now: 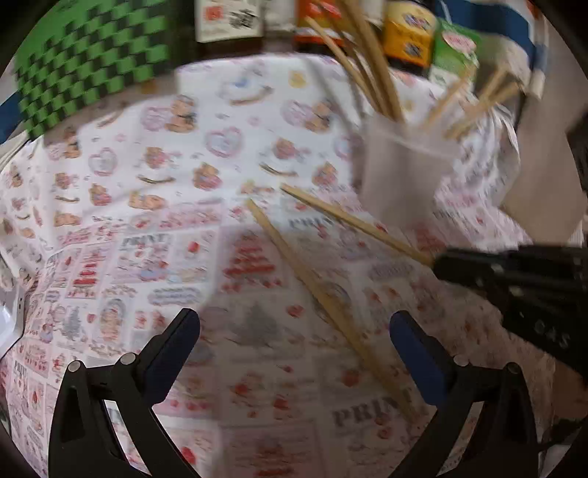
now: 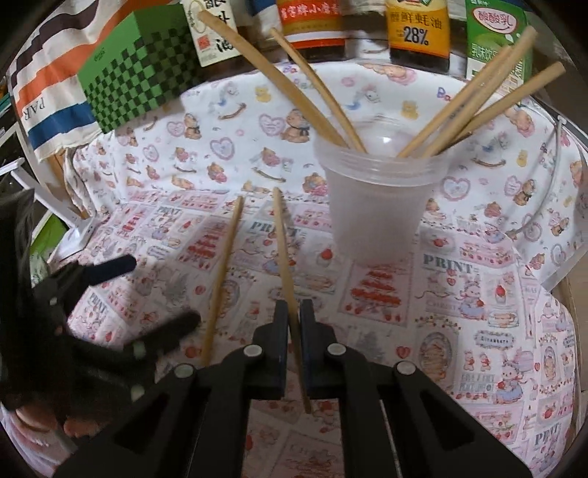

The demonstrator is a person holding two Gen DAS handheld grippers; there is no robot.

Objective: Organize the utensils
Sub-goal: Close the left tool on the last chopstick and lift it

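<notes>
Chopsticks were the work here: you had one chopstick (image 2: 283, 257) clamped between the closed pads of the right gripper (image 2: 293, 323), its far end pointing toward the translucent plastic cup (image 2: 375, 206) that already held several others leaning against its rim. A second loose chopstick (image 2: 222, 275) lay flat on the printed tablecloth (image 2: 477, 294), just left of the held one. Your left gripper (image 1: 294, 353) stood with its jaws wide and empty above the cloth, near that loose stick (image 1: 316, 294). To do this step well, you needed to raise the held stick's tip clear of the cup's rim, tilt it steeper, and release only once the tip was inside. A low approach risked knocking the light cup over. Bottles and cartons (image 2: 419, 33) stood close behind, so room beyond was limited.
</notes>
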